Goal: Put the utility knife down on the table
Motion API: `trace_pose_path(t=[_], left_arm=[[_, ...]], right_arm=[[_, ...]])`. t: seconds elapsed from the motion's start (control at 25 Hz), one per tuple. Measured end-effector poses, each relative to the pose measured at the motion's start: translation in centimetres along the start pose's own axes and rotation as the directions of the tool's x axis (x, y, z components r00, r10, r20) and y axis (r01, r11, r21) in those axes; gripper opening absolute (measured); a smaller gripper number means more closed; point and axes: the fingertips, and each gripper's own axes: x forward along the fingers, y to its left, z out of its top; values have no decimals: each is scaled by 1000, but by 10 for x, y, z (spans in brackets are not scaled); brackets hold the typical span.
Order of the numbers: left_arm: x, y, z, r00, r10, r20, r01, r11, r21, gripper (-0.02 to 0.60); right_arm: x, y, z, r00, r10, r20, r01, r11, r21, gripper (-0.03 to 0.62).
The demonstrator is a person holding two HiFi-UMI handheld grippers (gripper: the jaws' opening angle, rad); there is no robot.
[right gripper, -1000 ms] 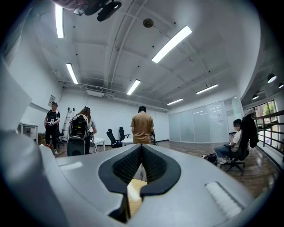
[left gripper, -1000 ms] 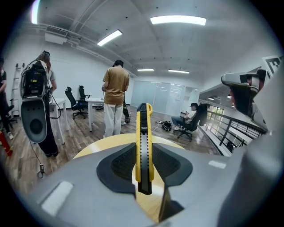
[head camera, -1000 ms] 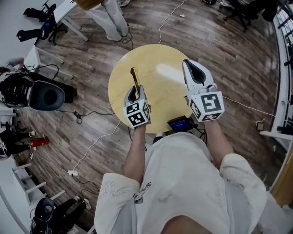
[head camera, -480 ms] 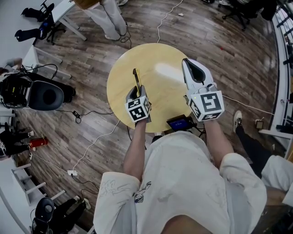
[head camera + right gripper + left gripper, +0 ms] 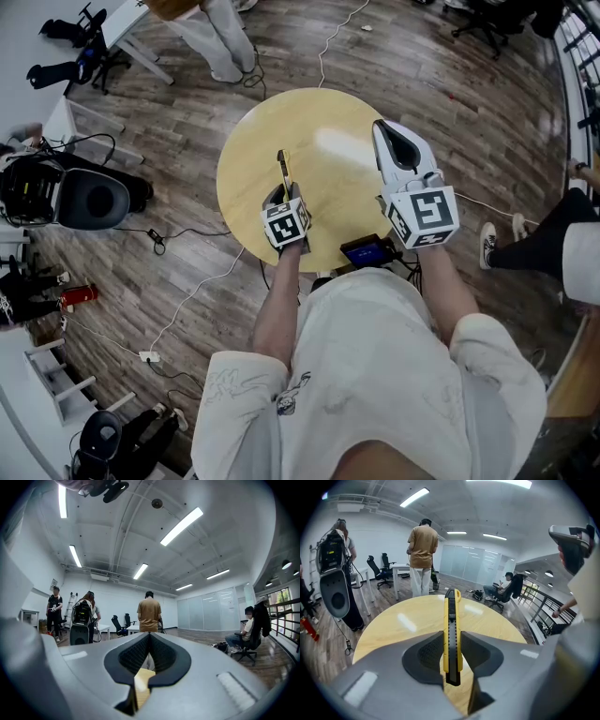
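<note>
Utility knife (image 5: 451, 620), yellow and black, clamped in left gripper (image 5: 284, 190).
Knife sticks forward from the jaws over the round wooden table (image 5: 248, 131), near its middle; contact with the top cannot be told. Right gripper (image 5: 386, 131): jaws pressed together, nothing between them, held over the table's right edge.
</note>
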Motion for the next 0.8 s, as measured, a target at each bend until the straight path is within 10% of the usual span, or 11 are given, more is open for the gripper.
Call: trace_pose_path(t=[0.8], left_arm=[[24,8,-45,984,23,-179,-21,1000,13,133]], right_arm=[[-1,0,6,1000,-9,1,9,1000,7,5]])
